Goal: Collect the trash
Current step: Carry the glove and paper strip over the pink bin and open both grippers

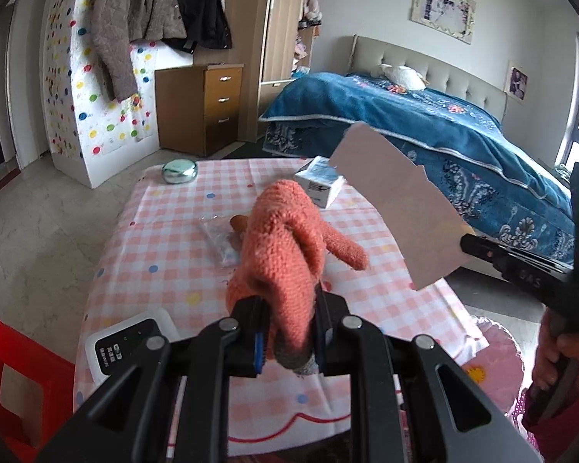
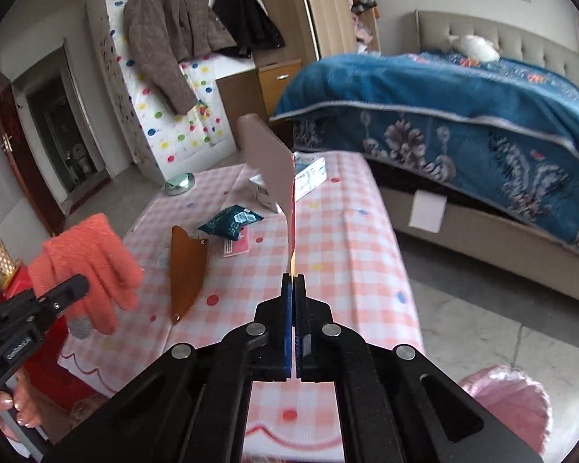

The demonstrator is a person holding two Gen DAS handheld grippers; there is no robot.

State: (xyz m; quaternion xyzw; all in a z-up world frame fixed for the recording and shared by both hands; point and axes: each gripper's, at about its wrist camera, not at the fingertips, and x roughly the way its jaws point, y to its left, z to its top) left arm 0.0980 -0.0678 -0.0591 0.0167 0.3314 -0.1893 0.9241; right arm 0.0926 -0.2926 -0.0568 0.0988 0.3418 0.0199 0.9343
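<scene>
Cardboard scrap (image 2: pixel 268 162), a flat beige piece with a torn edge, is clamped edge-on between the closed fingers of the right tool (image 2: pixel 294 281) and held up in the air over the pink-checked worktop (image 2: pixel 351 254); from the left wrist view the same card (image 1: pixel 397 208) shows broadside, gripped at its lower corner. The left tool (image 1: pixel 289 328) is clenched on an orange knitted glove (image 1: pixel 285 247), whose fingers droop above the worktop (image 1: pixel 166 247). Lying on the cloth are a teal snack wrapper (image 2: pixel 229 222), a small pink packet (image 2: pixel 236 247) just beside it, a curved amber plastic piece (image 2: pixel 187 274), a clear crinkled bag (image 1: pixel 220 240), a white and blue carton (image 1: pixel 320 183) near the far edge, and a round metal tin (image 1: pixel 179 171) at the far left corner. A white device with a black face (image 1: pixel 129 341) sits at the near left edge. A pink-lined bin (image 2: pixel 509 405) stands on the floor to the right of the worktop, and a bed with a blue blanket (image 2: pixel 463 108) lies beyond.
</scene>
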